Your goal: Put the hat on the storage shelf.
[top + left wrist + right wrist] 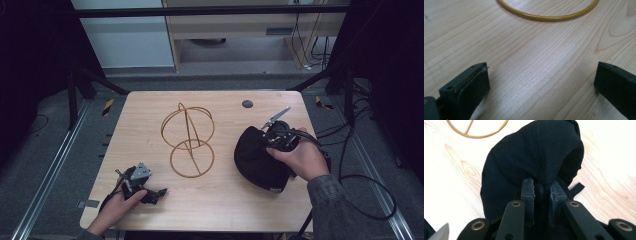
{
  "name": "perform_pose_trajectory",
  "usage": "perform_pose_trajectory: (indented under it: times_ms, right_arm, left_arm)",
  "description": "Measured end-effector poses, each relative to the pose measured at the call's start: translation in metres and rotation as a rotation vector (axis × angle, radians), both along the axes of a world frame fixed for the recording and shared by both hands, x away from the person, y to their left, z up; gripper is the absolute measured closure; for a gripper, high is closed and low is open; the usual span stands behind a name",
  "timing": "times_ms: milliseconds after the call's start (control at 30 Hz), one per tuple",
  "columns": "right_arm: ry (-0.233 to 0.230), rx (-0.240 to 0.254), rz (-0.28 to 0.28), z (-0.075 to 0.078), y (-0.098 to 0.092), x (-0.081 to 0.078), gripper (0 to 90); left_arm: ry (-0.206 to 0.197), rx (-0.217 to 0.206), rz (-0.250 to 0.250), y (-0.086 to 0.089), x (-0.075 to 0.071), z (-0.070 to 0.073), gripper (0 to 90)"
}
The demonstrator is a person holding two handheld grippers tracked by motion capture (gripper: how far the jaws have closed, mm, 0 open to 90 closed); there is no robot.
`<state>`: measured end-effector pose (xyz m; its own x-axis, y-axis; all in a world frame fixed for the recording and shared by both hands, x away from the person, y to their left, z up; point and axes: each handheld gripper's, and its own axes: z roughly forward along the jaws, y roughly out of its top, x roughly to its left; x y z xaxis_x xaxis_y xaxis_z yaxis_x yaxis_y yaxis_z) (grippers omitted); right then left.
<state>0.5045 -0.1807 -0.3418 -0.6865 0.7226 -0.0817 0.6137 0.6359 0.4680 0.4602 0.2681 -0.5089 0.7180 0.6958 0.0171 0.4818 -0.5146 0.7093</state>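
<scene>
The right gripper (541,195) has its jaws closed narrowly on a fold of the black cap (257,157), which lies near the right edge of the table (215,200). The fabric is pinched between the two pads. The left gripper (541,82) rests near the front left corner, its jaws wide apart with only bare wood between them. A golden wire stand (189,140) is in the middle of the table.

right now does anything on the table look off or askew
Nothing is spilled or broken. The black cap is bunched up into a peak where the right gripper pinches its fabric, so it sits lopsided. The wire stand stands upright mid-table, and the left gripper rests open on bare wood.
</scene>
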Motion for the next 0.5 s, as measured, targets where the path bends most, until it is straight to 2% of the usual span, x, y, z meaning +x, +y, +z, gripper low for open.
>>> perform_pose_trajectory:
  times_ms: [233,500]
  right_arm:
    - [-0.043,0.06,-0.005,0.012,-0.007,-0.005,77.9]
    - [-0.064,0.069,-0.005,0.021,-0.009,-0.01,78.0]
  left_arm:
    - [0.0,0.001,0.001,0.0,0.0,0.0,0.0]
    - [-0.001,-0.002,0.003,0.0,0.0,0.0,0.0]
